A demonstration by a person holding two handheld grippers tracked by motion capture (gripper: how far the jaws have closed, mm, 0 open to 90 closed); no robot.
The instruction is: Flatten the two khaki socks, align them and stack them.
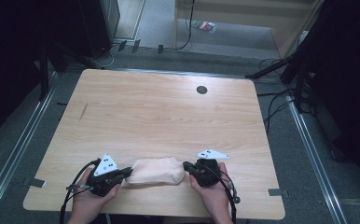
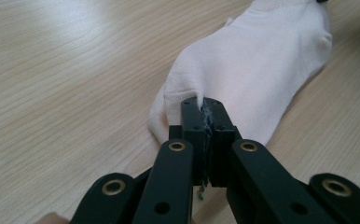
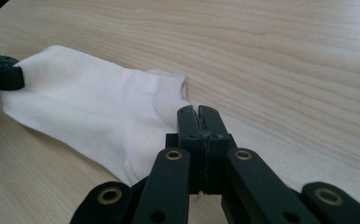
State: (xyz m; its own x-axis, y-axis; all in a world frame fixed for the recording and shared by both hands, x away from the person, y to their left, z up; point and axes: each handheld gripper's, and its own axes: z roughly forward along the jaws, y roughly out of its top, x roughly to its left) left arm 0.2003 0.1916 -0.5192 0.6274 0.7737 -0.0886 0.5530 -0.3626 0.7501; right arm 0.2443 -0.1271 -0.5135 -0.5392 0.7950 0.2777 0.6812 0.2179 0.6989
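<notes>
A pale cream sock (image 1: 155,171) lies flat near the front edge of the wooden table (image 1: 169,112). My left gripper (image 1: 128,173) is at the sock's left end. In the left gripper view its jaws (image 2: 205,106) are shut, pinching the edge of the sock (image 2: 262,60). My right gripper (image 1: 186,166) is at the sock's right end. In the right gripper view its jaws (image 3: 199,112) are shut on the border of the sock (image 3: 85,107) by the cuff opening. The left gripper's tip (image 3: 1,72) holds the far end there.
A round dark cable hole (image 1: 202,89) sits at the table's back right, and a short dark mark (image 1: 83,111) at its left. Cables and black stands (image 1: 290,65) crowd the floor behind and to the right of the table.
</notes>
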